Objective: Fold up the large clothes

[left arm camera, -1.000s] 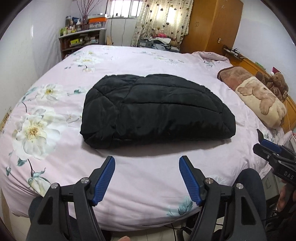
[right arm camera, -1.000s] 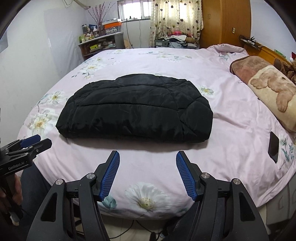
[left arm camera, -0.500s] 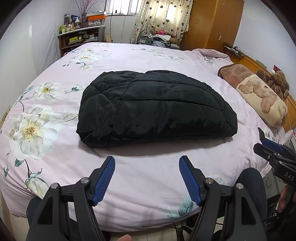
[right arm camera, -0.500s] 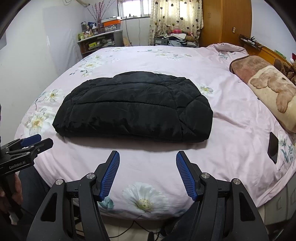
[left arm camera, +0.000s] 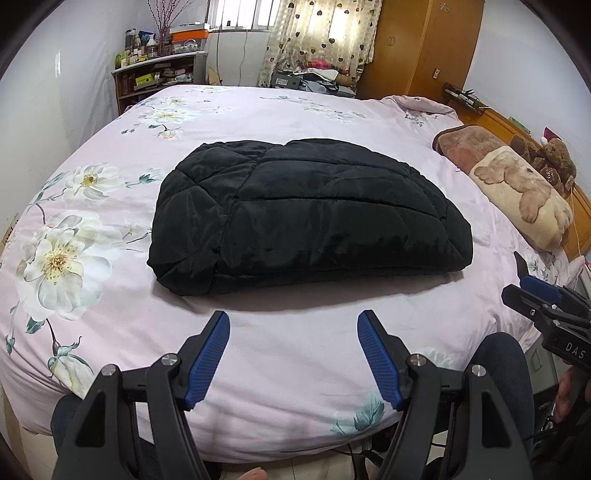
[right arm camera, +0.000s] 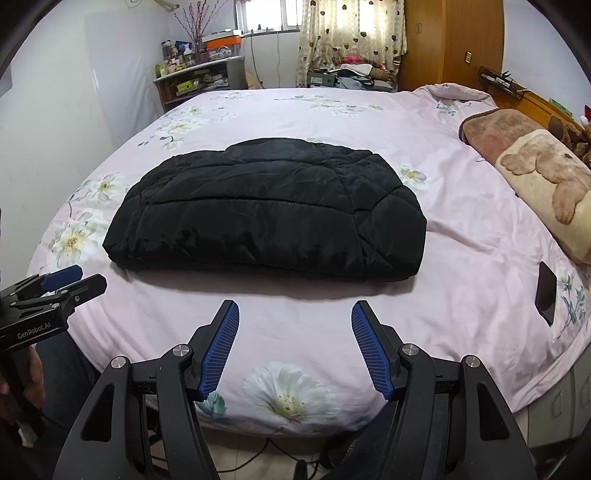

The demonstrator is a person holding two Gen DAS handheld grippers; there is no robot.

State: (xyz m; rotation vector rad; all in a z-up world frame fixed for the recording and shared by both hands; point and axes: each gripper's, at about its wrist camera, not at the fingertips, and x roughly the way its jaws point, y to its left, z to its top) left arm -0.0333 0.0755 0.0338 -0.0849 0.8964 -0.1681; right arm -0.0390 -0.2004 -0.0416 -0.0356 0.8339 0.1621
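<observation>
Tongs (left arm camera: pixel 293 325) open; phone (right arm camera: pixel 546 293), pillow (right arm camera: pixel 546 184) nearby.

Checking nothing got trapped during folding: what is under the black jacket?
The folded black jacket lies directly on the pink floral bedsheet, which shows all around it. Whatever lies beneath the jacket itself is covered and cannot be seen.

You get soft daylight from the window (left arm camera: pixel 236 14) behind the curtain (left arm camera: pixel 317 37); both views are sharp, fisheye-bent, dark-cornered, with a faint shadow under the jacket (left arm camera: pixel 306 214).
</observation>
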